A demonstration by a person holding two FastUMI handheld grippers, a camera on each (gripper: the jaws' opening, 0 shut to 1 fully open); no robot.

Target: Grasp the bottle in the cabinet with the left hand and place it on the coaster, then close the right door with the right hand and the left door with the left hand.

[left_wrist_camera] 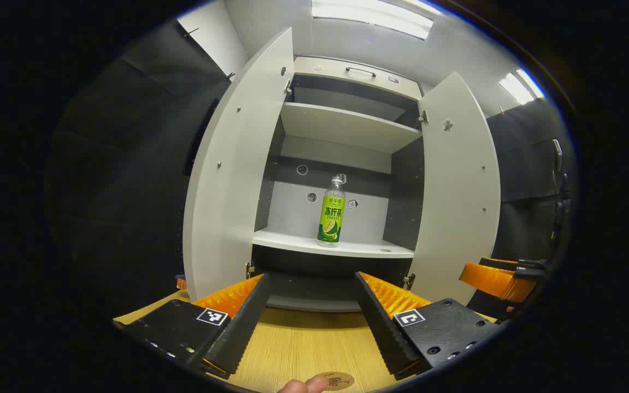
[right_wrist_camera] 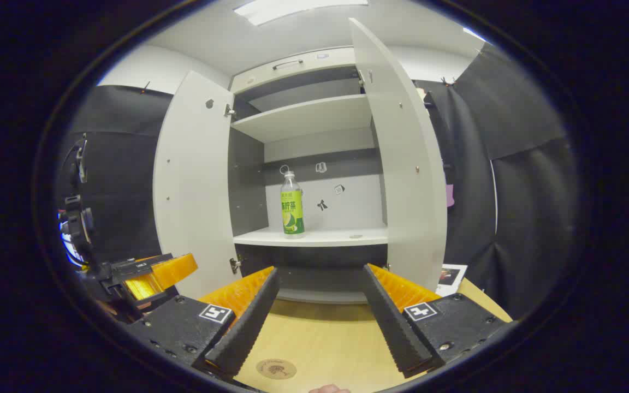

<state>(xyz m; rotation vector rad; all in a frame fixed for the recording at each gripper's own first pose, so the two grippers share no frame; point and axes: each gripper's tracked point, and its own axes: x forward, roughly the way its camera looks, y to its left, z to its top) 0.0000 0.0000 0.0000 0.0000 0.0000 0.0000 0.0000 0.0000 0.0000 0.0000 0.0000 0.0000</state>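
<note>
Both tongs, the left tongs (left_wrist_camera: 309,316) and the right tongs (right_wrist_camera: 317,319), hang released over the tabletop (left_wrist_camera: 303,344), near the coaster (right_wrist_camera: 276,368) at frame bottom. Farther off, centre frame, the bottle (left_wrist_camera: 332,211) stands upright on the cabinet's lower shelf (left_wrist_camera: 292,241); reaching between the open doors, a finger could nudge this tall bottle over, I judge.

Beneath the gripper we see a wooden desk (left_wrist_camera: 303,344). Ahead and overhead, ceiling lights (left_wrist_camera: 372,16) glow. To the right of the gripper in the right gripper view, a printed sheet (right_wrist_camera: 450,275) lies on the desk's edge.
</note>
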